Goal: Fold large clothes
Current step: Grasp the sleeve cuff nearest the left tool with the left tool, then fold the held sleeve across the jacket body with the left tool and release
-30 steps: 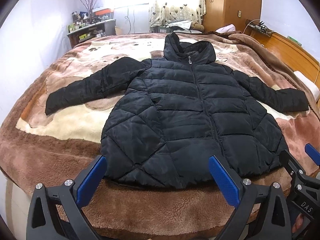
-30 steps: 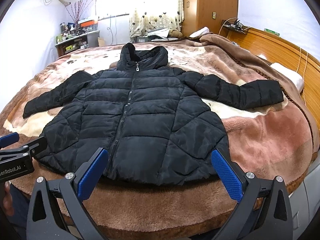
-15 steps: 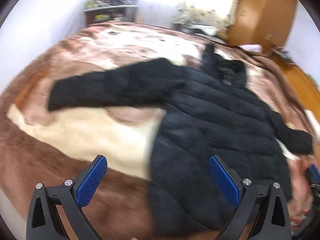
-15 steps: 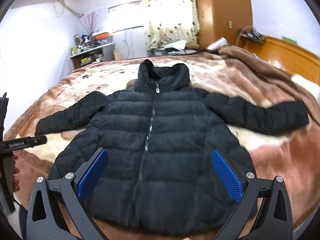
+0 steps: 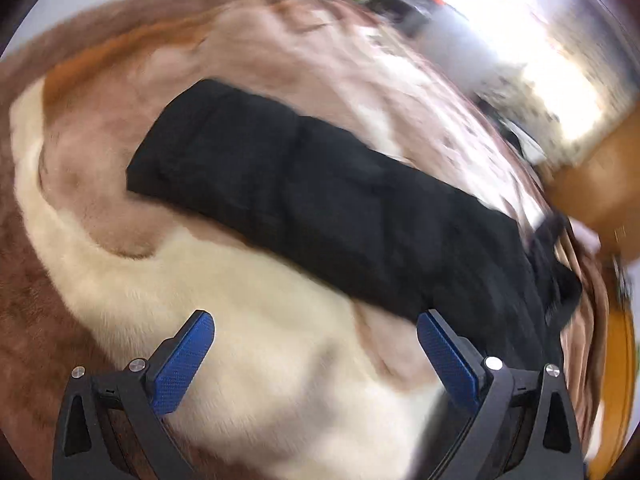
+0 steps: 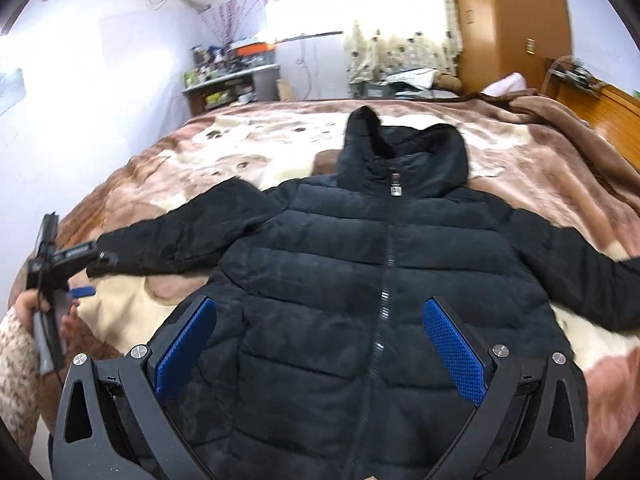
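Black padding: the puffer jacket (image 6: pixel 360 280) lies face up and zipped on the bed, spread flat, hood (image 6: pixel 400 160) pointing toward the far wall.
Left gripper: the left gripper (image 5: pixel 316 356) has its blue-padded fingers (image 5: pixel 184 356) spread wide with nothing between them; in the left wrist view it hangs over the cream patch of the blanket (image 5: pixel 260 340), close to the sleeve but apart from it.
Left gripper, other view: in the right wrist view it (image 6: pixel 78 276) shows at the far left edge, held by a hand (image 6: pixel 28 304) just beside the cuff; whether it touches the cuff cannot be told.
Left sleeve: the sleeve (image 5: pixel 300 192) stretches out straight from the jacket body, cuff end toward the bed's left edge; the left wrist view is blurred, so its quilting is hard to read.
Zipper: the zipper (image 6: pixel 384 292) runs down the middle of the chest, its pull (image 6: pixel 396 190) just under the hood.
Right gripper: the right gripper (image 6: pixel 320 352) is also spread open and empty, hanging over the lower front of the jacket, the zipper between its two blue pads (image 6: pixel 454 356).
Right sleeve: the other sleeve (image 6: pixel 592 276) reaches out to the right edge of the picture.
Background: a cluttered desk (image 6: pixel 228 84) stands left of the patterned curtain (image 6: pixel 400 36), with a wooden wardrobe (image 6: pixel 516 28) to the right.
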{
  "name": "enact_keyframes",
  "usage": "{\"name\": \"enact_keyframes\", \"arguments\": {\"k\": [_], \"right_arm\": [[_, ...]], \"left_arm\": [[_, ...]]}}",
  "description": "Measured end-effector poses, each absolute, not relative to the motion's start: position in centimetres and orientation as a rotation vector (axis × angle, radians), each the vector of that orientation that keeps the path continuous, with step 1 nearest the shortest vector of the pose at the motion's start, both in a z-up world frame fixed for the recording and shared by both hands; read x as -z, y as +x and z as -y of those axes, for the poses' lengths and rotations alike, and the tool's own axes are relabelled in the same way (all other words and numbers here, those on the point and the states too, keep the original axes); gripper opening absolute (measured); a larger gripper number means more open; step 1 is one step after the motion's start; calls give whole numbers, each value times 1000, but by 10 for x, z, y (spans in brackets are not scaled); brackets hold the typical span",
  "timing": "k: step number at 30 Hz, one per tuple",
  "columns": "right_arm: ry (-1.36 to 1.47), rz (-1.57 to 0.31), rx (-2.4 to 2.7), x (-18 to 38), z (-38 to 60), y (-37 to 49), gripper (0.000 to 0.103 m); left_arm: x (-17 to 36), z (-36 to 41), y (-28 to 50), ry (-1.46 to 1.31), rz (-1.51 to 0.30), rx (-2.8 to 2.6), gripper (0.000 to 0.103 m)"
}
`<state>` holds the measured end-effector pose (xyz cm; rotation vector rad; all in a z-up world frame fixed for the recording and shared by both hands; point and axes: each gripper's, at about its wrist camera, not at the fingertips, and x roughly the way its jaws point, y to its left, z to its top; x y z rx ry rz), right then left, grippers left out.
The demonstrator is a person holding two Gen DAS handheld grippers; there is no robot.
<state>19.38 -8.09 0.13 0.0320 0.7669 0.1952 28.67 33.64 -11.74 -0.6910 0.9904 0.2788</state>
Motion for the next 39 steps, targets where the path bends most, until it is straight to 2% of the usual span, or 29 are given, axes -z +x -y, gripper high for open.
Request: {"name": "enact_keyframes", "arguments": {"k": [14,16,17,18,19,21,23,28,34,39], "right_arm": [[-30,-777,-291,27,37,227,102],[-36,-787,-292,30,34,231,102],[-36,-797,-296,31,34,233,102],[-33,-802,-296,33,34,234,102],[-28,-806,-292,34,34,234,102],[-10,-806,-289,33,37,234,102],[2,-795,-285,31,41,233,102],[3,-764,-279,22,47,228,102],[28,-731,-248,8,63,223,102],[59,-706,-219,-1,82,217,102]], "left_arm": [[162,-398,329,-928,-881,-425,102],[163,-400,335,-940,-874,-444,98],[161,-400,336,-938,-860,-449,86],[159,-401,338,-931,-858,-462,65],[156,-401,340,-915,-855,-465,56],[147,-397,342,-883,-842,-442,25],[134,-390,346,-829,-827,-438,17],[94,-366,344,-722,-769,-415,13],[33,-298,352,-475,-727,-271,13],[4,-242,365,-423,-728,-90,13]]}}
